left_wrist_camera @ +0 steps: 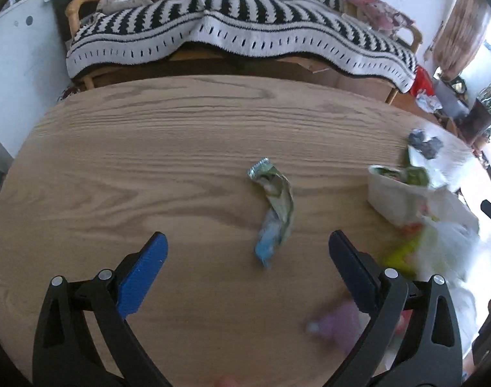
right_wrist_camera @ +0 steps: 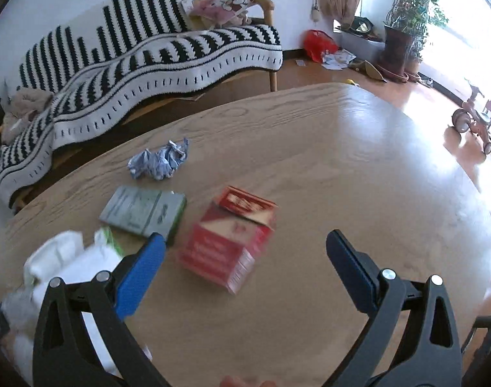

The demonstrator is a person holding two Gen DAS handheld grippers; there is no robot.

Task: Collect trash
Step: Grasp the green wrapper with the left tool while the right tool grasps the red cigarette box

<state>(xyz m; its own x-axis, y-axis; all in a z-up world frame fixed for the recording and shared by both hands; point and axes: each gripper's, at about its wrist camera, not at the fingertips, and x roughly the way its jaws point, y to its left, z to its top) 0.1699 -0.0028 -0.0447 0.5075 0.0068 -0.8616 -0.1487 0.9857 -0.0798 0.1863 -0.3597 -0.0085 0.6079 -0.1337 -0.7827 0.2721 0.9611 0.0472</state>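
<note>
In the left wrist view, a twisted green and blue wrapper lies on the wooden table, just ahead of my open, empty left gripper. A white plastic bag with trash in it sits at the right, and a blurred pink item lies near the right finger. In the right wrist view, a red cigarette box with its lid open lies between the fingers of my open, empty right gripper. A grey-green box and a crumpled blue-white paper lie beyond it. The white bag is at the left.
A sofa with a black and white striped blanket stands behind the table. A crumpled dark paper lies at the table's right. In the right wrist view, a potted plant, a red bag and a tricycle stand on the floor.
</note>
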